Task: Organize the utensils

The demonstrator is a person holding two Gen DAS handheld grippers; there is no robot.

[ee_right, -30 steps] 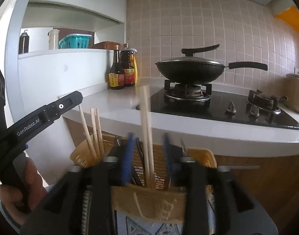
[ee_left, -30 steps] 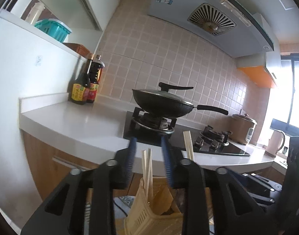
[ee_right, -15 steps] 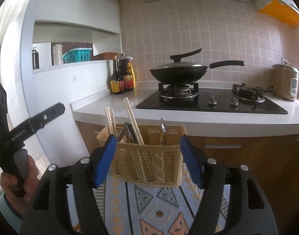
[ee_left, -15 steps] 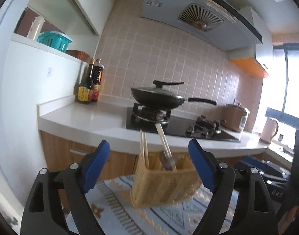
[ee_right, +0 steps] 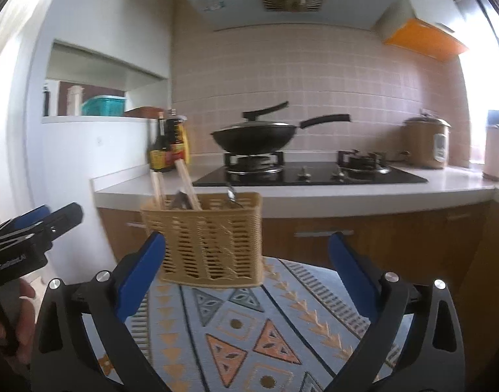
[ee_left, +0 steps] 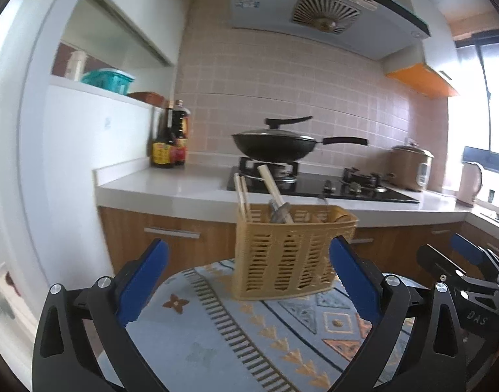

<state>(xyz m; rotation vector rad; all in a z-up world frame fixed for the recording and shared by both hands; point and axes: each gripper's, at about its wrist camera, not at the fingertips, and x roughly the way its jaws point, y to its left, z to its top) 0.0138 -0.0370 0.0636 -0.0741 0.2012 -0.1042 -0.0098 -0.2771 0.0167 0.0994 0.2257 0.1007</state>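
Now both grippers stand wide and hold nothing; their jaws have just been opening. The utensil basket (ee_left: 290, 250) stands upright on the patterned cloth (ee_left: 249, 333), far ahead of the left gripper (ee_left: 248, 277) and slightly right of its middle. For the right gripper (ee_right: 246, 276) it lies far and to the left. Chopsticks (ee_left: 272, 192) lean out of its top, tips pointing up and left. Near side of the cloth is free; the cabinet (ee_left: 171, 232) is close behind
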